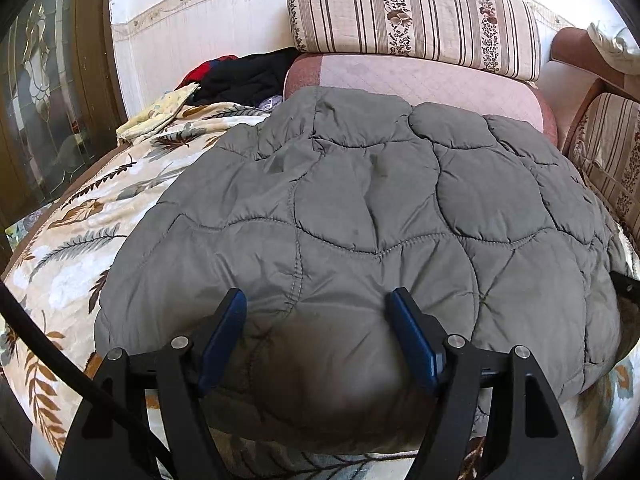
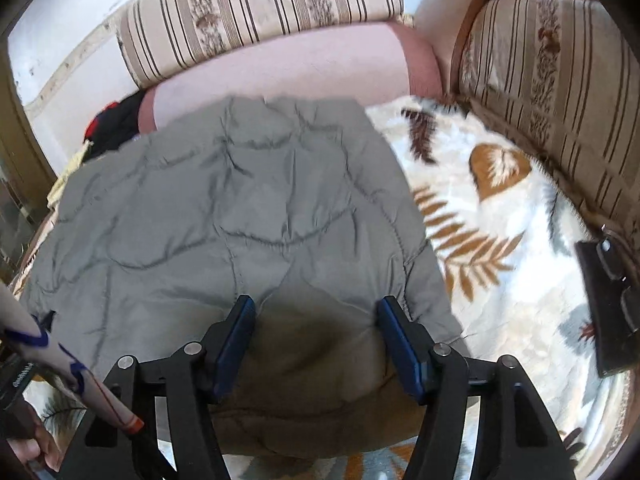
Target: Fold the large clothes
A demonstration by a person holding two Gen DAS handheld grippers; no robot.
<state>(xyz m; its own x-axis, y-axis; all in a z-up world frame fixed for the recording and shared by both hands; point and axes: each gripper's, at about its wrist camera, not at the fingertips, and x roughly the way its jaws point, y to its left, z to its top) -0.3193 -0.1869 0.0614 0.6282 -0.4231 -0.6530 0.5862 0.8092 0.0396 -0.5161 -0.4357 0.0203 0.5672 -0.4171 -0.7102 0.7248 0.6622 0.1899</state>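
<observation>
Left gripper [image 1: 316, 300] and right gripper [image 2: 316, 308], jaws spread wide, empty, seemingly just above the grey quilted jacket [image 1: 360, 208].

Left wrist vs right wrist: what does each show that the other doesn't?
Left wrist only: the glass-paneled door at far left, a yellow cloth near the dark clothes, and the jacket's left edge.

Right wrist only: the jacket's right edge, the bare leaf-print blanket beyond it, a dark flat object at far right.

Both: the gray quilted jacket spread flat, striped cushions, a pink bolster, and each gripper, left and right, open over the near hem.
</observation>
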